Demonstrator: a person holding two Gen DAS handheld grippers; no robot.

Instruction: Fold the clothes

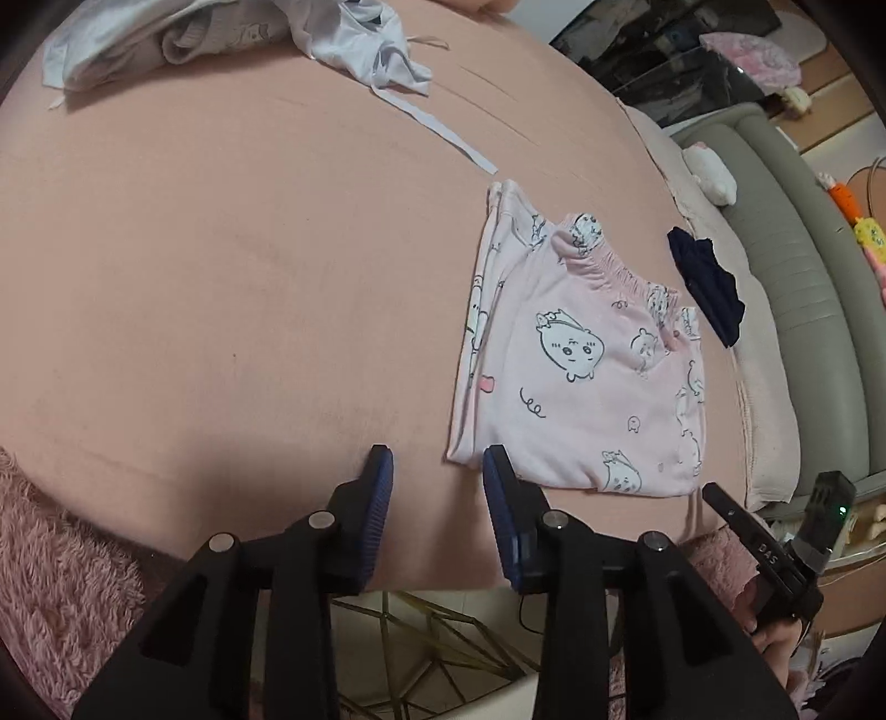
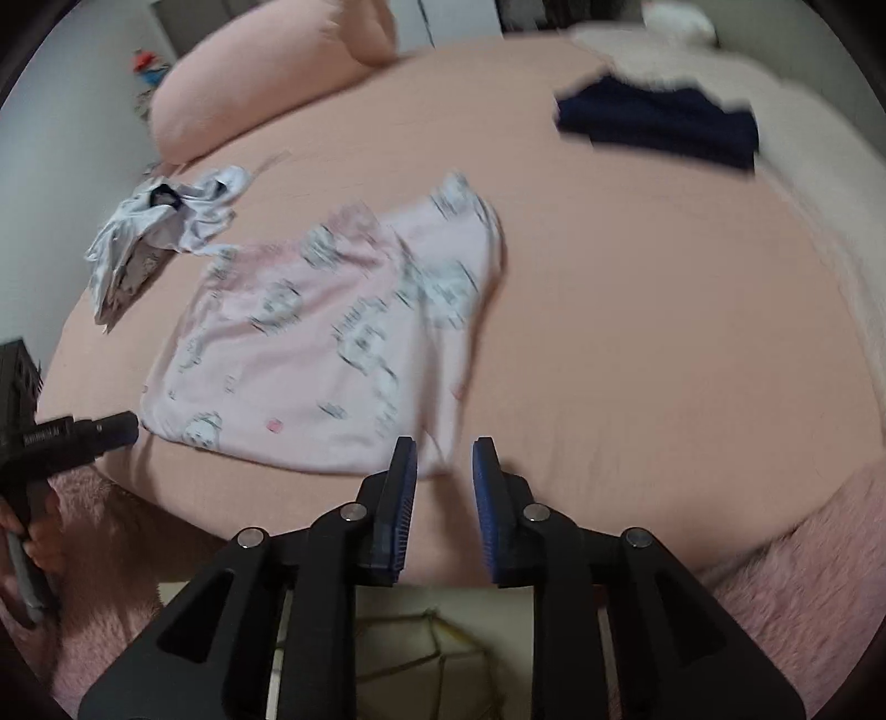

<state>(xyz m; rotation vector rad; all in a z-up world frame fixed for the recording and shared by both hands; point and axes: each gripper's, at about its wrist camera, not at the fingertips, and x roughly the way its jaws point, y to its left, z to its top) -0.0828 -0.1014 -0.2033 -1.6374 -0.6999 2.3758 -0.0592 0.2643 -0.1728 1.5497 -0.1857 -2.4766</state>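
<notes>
A folded pink garment (image 1: 587, 382) printed with cartoon animals lies flat on the pink bed sheet (image 1: 249, 277). My left gripper (image 1: 437, 459) hovers just off its near left corner, open, with nothing between the blue pads. In the right wrist view the same pink garment (image 2: 326, 343) is blurred, and my right gripper (image 2: 443, 451) stands open by its near right corner, holding nothing. The left gripper (image 2: 119, 429) shows at that view's left edge; the right gripper's finger (image 1: 720, 498) shows at the lower right of the left wrist view.
A crumpled pale blue and white pile of clothes (image 1: 221, 39) lies at the far side of the bed, seen too as clothes (image 2: 155, 232). A dark navy garment (image 1: 706, 288) sits by the bed's edge. A pink pillow (image 2: 266, 72) lies beyond. A fluffy pink blanket (image 1: 61, 554) covers the near edge.
</notes>
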